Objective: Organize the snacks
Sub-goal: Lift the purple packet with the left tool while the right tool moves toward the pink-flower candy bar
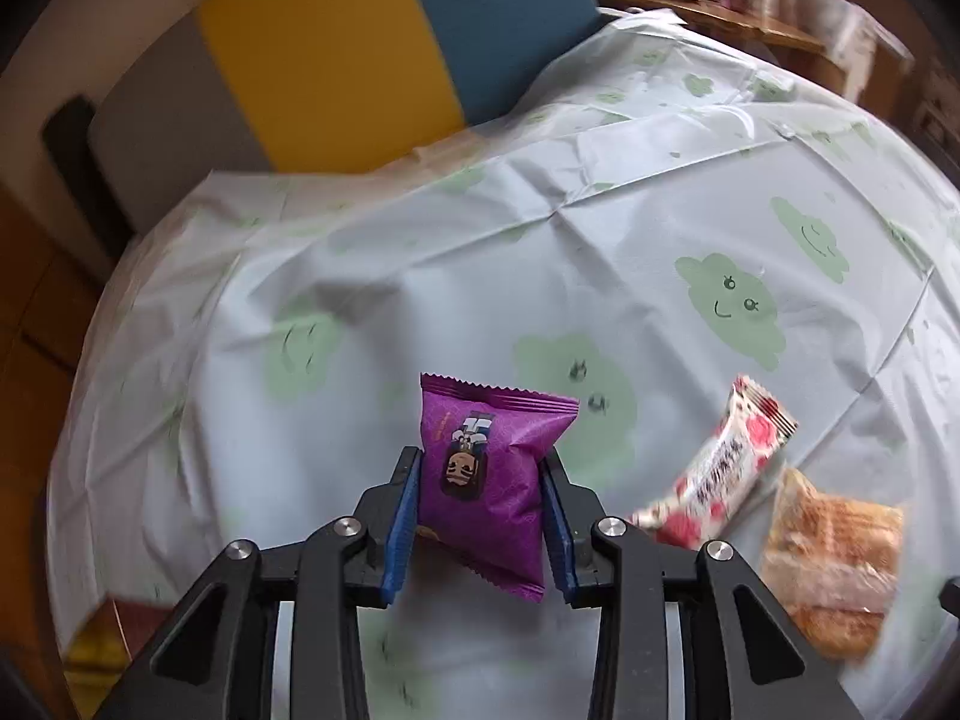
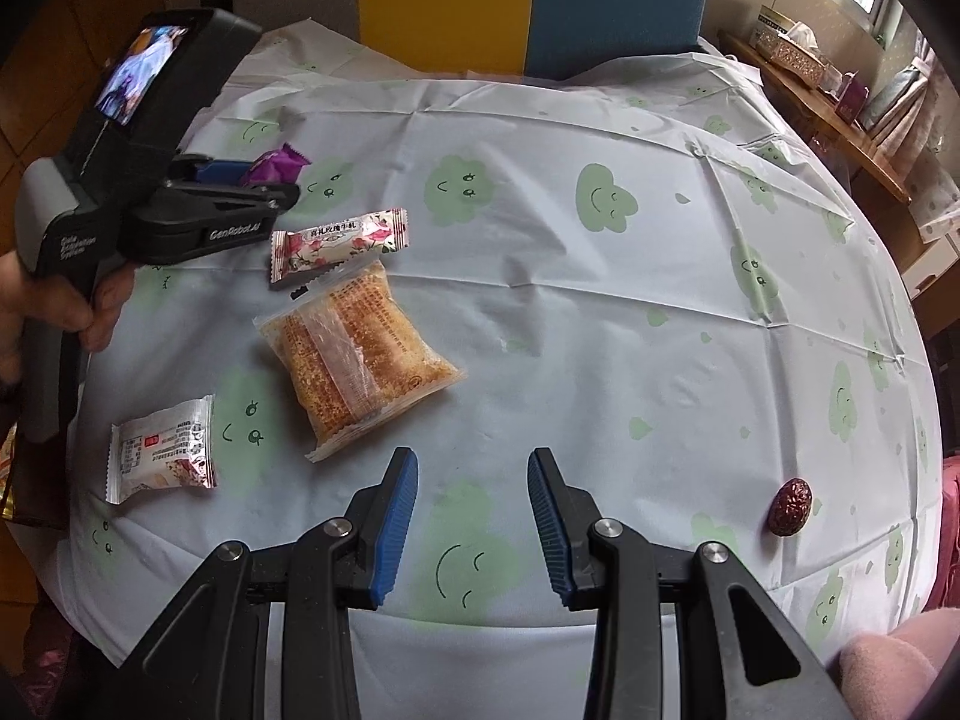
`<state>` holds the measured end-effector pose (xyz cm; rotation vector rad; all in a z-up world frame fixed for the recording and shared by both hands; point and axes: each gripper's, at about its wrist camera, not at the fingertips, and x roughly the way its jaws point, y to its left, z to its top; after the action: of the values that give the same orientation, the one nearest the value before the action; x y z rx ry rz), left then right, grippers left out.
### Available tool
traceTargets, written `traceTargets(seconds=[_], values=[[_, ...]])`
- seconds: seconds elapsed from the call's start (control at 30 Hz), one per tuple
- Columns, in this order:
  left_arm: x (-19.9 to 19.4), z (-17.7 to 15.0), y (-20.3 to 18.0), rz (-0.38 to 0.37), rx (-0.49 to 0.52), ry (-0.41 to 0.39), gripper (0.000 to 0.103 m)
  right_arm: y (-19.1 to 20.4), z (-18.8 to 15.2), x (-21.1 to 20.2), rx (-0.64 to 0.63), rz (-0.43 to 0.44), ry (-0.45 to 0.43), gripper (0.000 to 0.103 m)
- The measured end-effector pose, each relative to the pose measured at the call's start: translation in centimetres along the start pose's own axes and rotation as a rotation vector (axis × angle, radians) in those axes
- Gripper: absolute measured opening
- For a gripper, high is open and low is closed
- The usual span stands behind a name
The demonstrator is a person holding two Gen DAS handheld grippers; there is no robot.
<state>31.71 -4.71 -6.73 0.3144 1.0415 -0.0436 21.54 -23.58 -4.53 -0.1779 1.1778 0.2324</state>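
A purple snack packet [image 1: 492,468] sits between the blue pads of my left gripper [image 1: 482,456], which is shut on its sides. The right wrist view shows the same left gripper [image 2: 252,180] at the table's far left, with the purple packet [image 2: 277,163] sticking out of it. To its right lie a pink rose-patterned bar [image 2: 339,246] and a clear packet of golden crisp cake [image 2: 354,354]. A white packet [image 2: 162,450] lies nearer the front left. My right gripper [image 2: 474,456] hovers open over the cloth with nothing between its fingers.
A pale tablecloth [image 2: 600,330] with green smiling clouds covers the round table. A dark red date [image 2: 791,507] lies near the right edge. Yellow [image 2: 444,6] and blue [image 2: 618,6] chair backs stand behind. A wooden shelf [image 2: 840,114] with boxes runs at the far right.
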Motion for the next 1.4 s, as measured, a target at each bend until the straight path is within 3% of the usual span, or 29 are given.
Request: traceTargets(seconds=[0.3, 0.47, 0.87, 1.4], values=[[-4.4, -3.1, 1.1, 0.019, -0.089, -0.016, 0.037, -0.6, 0.1, -0.1, 0.022, -0.029, -0.015, 0.039], [-8.1, -5.5, 2.0, -0.01, -0.171, -0.052, 0.037, -0.8, 0.0, -0.1, 0.028, -0.04, -0.018, 0.039], [-14.4, -13.9, 0.1, -0.092, -0.188, -0.096, 0.037, -0.4, -0.5, -0.1, 0.017, -0.055, -0.011, 0.039], [-16.5, -20.7, -3.9, -0.117, -0.106, -0.121, 0.037, -0.3, -0.7, 0.2, 0.031, -0.033, 0.0, 0.039]])
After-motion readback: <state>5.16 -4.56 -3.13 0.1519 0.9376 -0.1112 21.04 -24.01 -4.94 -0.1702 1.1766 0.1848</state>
